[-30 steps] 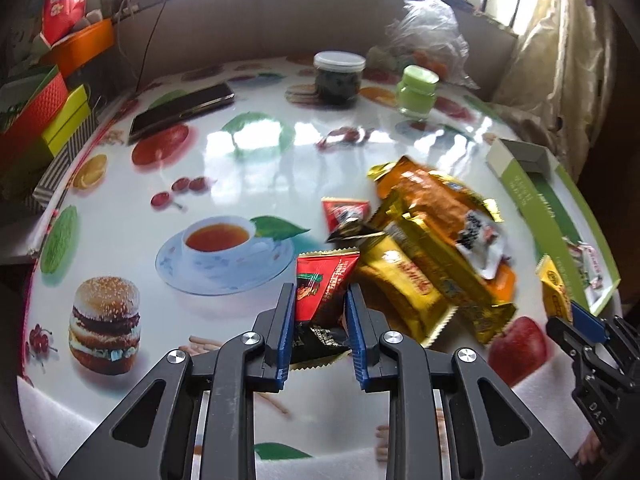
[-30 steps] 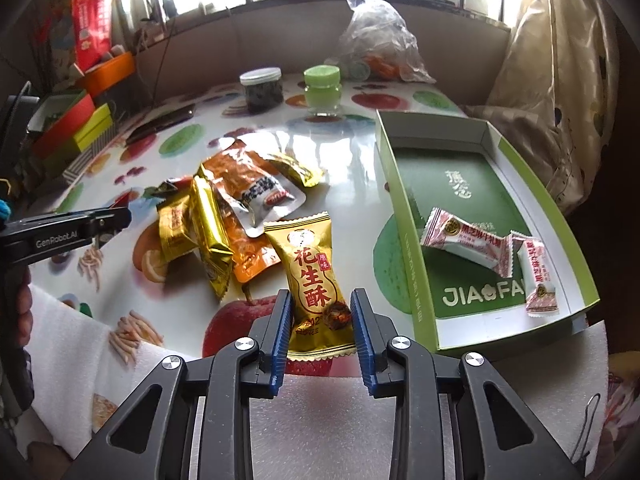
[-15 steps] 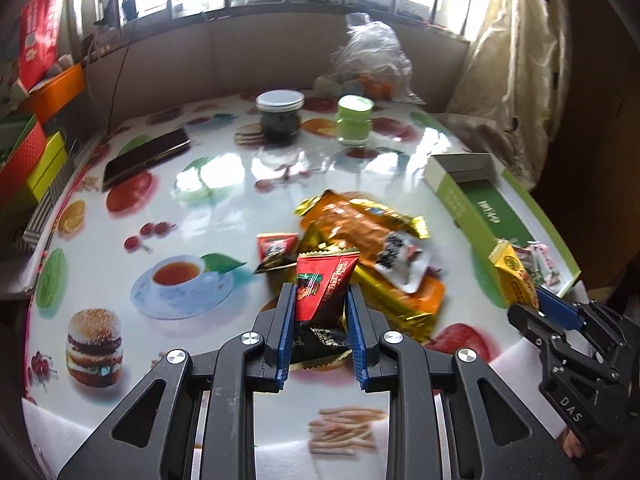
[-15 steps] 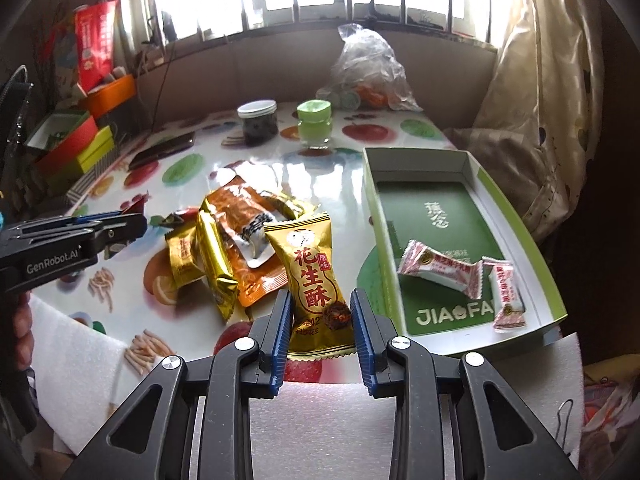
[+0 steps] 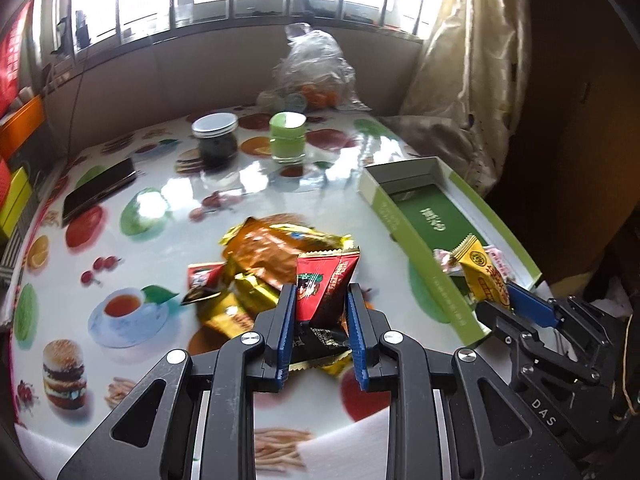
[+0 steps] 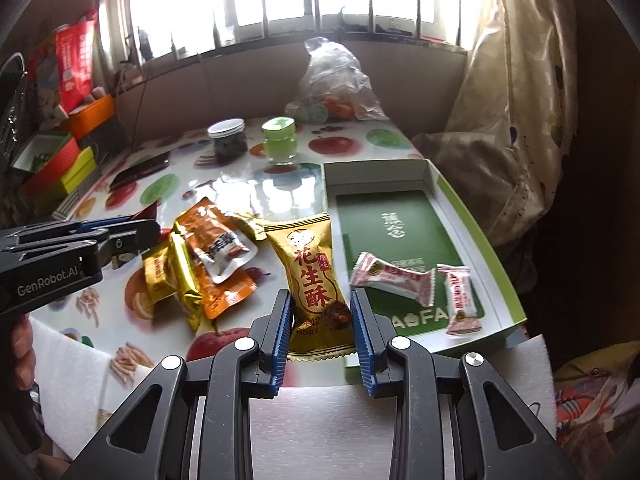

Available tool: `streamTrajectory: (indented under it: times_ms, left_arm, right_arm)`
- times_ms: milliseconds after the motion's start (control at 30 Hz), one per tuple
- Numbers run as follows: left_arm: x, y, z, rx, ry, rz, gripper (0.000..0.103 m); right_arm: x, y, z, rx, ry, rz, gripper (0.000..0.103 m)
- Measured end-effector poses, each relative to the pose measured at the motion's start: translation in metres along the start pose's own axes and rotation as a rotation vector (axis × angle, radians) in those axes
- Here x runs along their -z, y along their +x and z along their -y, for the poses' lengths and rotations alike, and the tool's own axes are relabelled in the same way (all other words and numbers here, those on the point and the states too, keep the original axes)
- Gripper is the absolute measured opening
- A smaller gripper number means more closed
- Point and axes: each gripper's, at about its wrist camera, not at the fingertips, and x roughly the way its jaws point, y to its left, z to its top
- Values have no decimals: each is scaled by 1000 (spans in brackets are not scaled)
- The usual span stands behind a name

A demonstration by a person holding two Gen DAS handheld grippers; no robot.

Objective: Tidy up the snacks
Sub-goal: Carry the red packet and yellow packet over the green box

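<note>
While my left gripper (image 5: 320,312) clamps its blue pads on a red snack packet (image 5: 326,290), the packet stands up between the fingers with its crimped top edge pointing away from me, clear of the table. Just beyond its tips lies the loose pile of snacks (image 5: 264,260), orange and gold wrappers heaped together on the glossy tablecloth (image 5: 168,184) printed with fruit, a teacup and a burger. Ahead and to the right of that gripper sits the green box (image 5: 416,240), open, its near long wall facing me. My right gripper (image 6: 320,312) is closed on a yellow peanut candy packet (image 6: 310,276), pads pressing its lower sides, the packet rising upright between the fingers. From the left wrist view this same packet shows at the right, held near the box's near corner; whether it is over the rim or just outside I cannot tell. Right of my right gripper's tips, inside the box, lie two pink-and-white wrapped candies (image 6: 394,280), side by side near the front wall and apart from each other. Left of the right gripper, the pile rests on the table, and further left my left gripper juts in from the edge, a fingertip of my hand (image 6: 22,344) showing beneath it. Far ahead stand a dark jar with a white lid (image 6: 228,140), a green-lidded jar (image 6: 280,140) just beside it, and a clear plastic bag (image 6: 332,80) behind them.
</note>
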Motion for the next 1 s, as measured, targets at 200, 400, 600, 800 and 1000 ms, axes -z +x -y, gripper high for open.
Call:
streamTrajectory:
  times_ms: [200, 400, 600, 800, 1000]
  left_arm:
    - [-8, 3, 16, 21, 23, 8, 26]
    - [-15, 11, 35, 52, 50, 6, 26]
    - [-23, 20, 54, 83, 80, 3, 26]
    - [-30, 29, 67, 129, 89, -9, 26]
    - [-36, 44, 81, 175, 91, -35, 26]
  right_arm:
    - [0, -4, 14, 24, 23, 9, 28]
    - [2, -5, 32, 53, 53, 11, 28]
    - [3, -3, 51, 83, 87, 5, 28]
    - [5, 3, 69, 110, 119, -12, 28]
    - [6, 13, 81, 130, 136, -34, 28]
